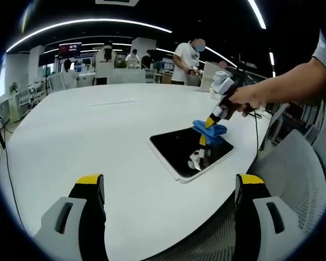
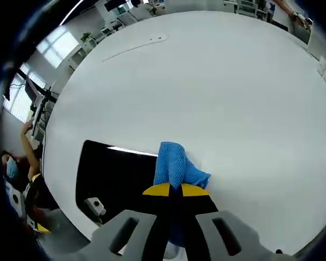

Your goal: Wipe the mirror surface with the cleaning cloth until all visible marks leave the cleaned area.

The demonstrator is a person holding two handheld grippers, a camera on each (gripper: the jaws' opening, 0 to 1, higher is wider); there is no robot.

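A flat rectangular mirror [image 1: 179, 148] with a white rim lies on the white table [image 1: 98, 130], looking dark with reflections. A blue cleaning cloth [image 1: 211, 130] rests on its far right edge, pressed down by my right gripper [image 1: 213, 118], which a hand holds from the right. In the right gripper view the jaws [image 2: 176, 190] are shut on the blue cloth [image 2: 174, 163], which lies over the right end of the mirror [image 2: 114, 174]. My left gripper [image 1: 168, 187] hovers open over the table's near edge, short of the mirror, with nothing between its fingers.
The big white table stretches far to the left and back. A grey mesh chair [image 1: 293, 174] stands at the right by the table edge. People [image 1: 186, 60] and desks fill the far room. A cable [image 1: 256, 141] hangs near the chair.
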